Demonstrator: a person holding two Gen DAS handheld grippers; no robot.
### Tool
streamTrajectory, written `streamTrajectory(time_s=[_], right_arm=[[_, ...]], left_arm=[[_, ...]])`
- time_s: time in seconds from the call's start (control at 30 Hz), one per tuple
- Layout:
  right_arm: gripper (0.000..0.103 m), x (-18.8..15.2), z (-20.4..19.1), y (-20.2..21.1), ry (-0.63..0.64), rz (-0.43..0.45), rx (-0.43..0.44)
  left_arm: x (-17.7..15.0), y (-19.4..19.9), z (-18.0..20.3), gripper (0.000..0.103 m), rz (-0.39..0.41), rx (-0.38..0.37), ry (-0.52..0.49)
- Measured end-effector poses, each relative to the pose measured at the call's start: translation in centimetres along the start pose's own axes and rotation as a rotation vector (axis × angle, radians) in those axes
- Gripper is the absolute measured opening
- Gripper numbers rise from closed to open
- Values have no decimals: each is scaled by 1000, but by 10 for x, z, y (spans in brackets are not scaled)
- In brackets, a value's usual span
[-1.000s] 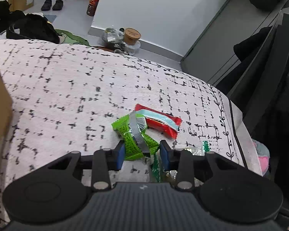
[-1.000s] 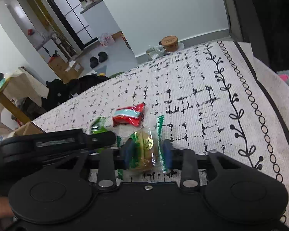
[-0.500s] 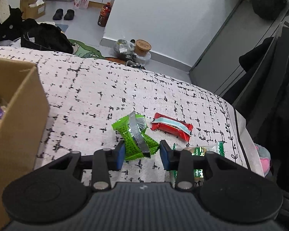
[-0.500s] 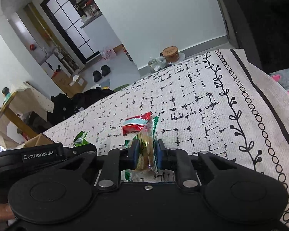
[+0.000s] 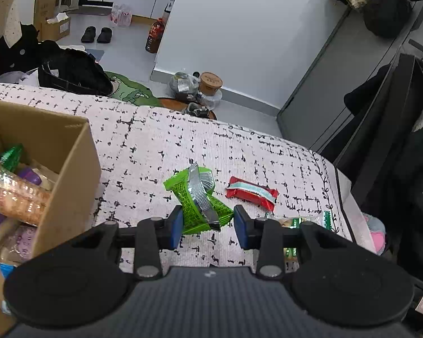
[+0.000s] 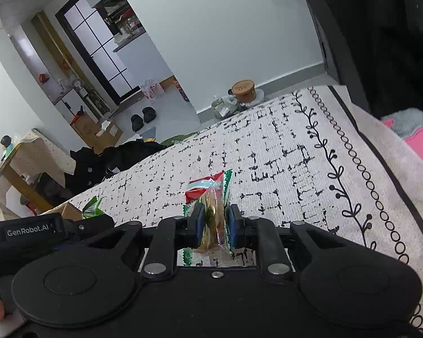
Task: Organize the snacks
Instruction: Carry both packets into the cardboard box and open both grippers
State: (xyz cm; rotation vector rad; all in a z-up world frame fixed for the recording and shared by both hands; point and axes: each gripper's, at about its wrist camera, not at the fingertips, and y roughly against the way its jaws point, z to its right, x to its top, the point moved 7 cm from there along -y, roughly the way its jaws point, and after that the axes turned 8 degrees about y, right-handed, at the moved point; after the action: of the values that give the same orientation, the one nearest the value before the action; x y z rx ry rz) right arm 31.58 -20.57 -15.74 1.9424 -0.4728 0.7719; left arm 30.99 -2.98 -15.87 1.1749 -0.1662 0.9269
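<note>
- The cardboard box stands at the left on the patterned cloth, already holding several wrapped snacks – it serves as the landmark here.
- Just right of the box, the left gripper has its blue pads pressed on the lower end of a green snack packet, jaws part-way closed to the packet's width. The packet looks lifted clear of the cloth (hard to be sure from this angle).
- Further right of the box, a red snack bar lies flat on the cloth, untouched.
- Farthest from the box, the right gripper is clamped tight on a clear-wrapped pastry with green edges, held upright between the pads.
- Risks, as I judge them: the green packet is pinched only near one end, so it could swing or slip out on the way to the box; the slick, thin pastry wrapper could slide through the pads – or the pastry get crushed by so tight a squeeze.
</note>
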Motion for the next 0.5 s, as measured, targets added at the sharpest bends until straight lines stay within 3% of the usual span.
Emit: streamTrajectory(time_s=[0.5], right_arm=[[18,17,-37,19,53,75,32]], left_arm=[[9,47,-8,37,53,-16,-6]])
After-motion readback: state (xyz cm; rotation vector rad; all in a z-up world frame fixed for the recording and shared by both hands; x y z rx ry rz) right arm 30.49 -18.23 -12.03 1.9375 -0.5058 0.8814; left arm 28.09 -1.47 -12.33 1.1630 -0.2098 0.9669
